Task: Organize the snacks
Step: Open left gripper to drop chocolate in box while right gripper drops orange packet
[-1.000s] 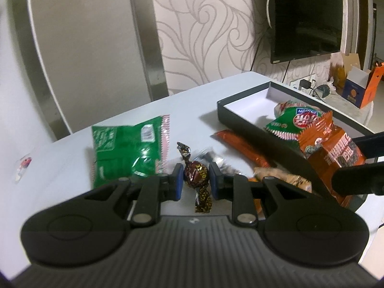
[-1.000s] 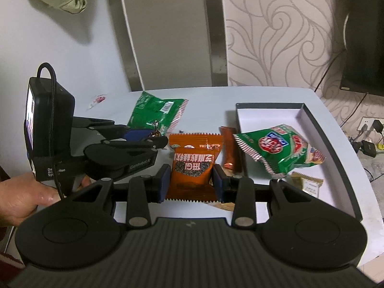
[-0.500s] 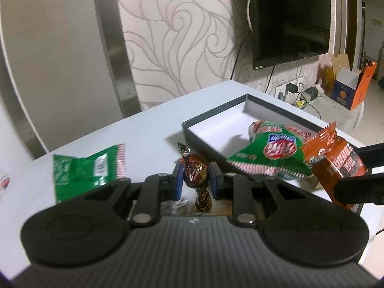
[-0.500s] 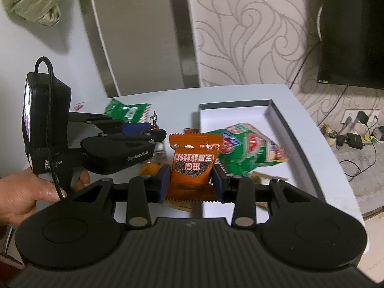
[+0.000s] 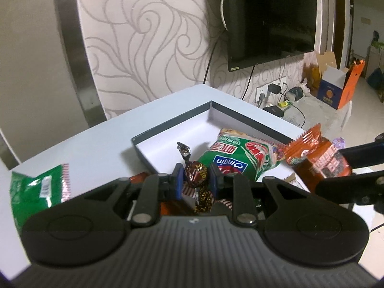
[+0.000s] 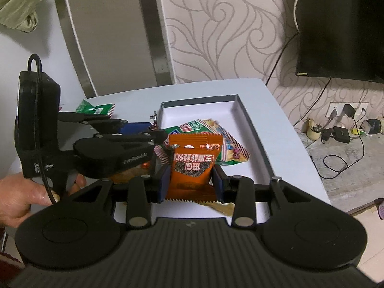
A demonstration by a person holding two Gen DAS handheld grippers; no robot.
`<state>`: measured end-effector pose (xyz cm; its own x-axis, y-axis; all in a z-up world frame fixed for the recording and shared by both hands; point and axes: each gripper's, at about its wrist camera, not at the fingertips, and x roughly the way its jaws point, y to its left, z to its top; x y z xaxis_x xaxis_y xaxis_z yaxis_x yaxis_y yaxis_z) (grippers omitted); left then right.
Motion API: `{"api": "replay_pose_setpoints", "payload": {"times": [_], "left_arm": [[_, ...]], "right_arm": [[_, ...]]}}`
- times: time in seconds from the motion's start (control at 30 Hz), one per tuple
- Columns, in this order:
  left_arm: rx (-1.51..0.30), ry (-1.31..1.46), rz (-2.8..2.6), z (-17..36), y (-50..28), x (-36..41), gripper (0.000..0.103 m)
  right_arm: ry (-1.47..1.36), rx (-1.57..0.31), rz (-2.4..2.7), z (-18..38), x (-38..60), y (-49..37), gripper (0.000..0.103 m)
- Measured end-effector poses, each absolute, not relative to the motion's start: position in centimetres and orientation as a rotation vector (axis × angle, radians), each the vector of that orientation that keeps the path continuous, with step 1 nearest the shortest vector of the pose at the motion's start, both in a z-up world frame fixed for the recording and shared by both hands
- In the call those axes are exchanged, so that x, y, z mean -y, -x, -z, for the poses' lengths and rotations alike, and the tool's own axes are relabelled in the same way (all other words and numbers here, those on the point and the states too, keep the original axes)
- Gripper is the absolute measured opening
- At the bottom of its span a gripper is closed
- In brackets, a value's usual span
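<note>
My left gripper (image 5: 195,178) is shut on a brown foil-wrapped candy (image 5: 195,171) and holds it over the near left edge of the dark-rimmed white box (image 5: 242,114). My right gripper (image 6: 190,181) is shut on an orange snack packet (image 6: 192,165), held above the box's near end (image 6: 246,117). The orange packet also shows in the left wrist view (image 5: 319,160). A green snack bag (image 5: 240,158) lies inside the box; it also shows in the right wrist view (image 6: 192,127). The left gripper also shows in the right wrist view (image 6: 153,134).
A green packet (image 5: 39,189) lies on the pale table (image 5: 96,144) left of the box, seen too in the right wrist view (image 6: 96,108). More wrappers lie under the grippers. A TV (image 5: 271,19) hangs on the patterned wall. Chargers and cardboard boxes (image 5: 336,84) sit beyond the table edge.
Both grippers have moved right toward the box with their snacks. The left gripper with the candy now hangs over the box edge; the green packet has slid to the far left of its view.
</note>
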<state>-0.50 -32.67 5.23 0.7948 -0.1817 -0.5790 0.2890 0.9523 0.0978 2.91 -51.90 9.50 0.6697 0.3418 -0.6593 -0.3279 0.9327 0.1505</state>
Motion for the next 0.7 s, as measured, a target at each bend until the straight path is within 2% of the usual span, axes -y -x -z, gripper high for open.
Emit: {"api": "replay_pose_setpoints", "payload": {"times": [0.33,0.7], "left_arm": [[-0.603,-0.194,0.203,-3.9,-3.2,35.3,0.026],[-0.584,-0.178,0.123,-4.8,-5.1,35.1,0.027]], "right_arm": [[0.01,-0.75,-0.382,-9.1,54.9,-3.6,0.043],[0.07,-0.77,-0.466,-8.2,54.2,-4.3,0.043]]}}
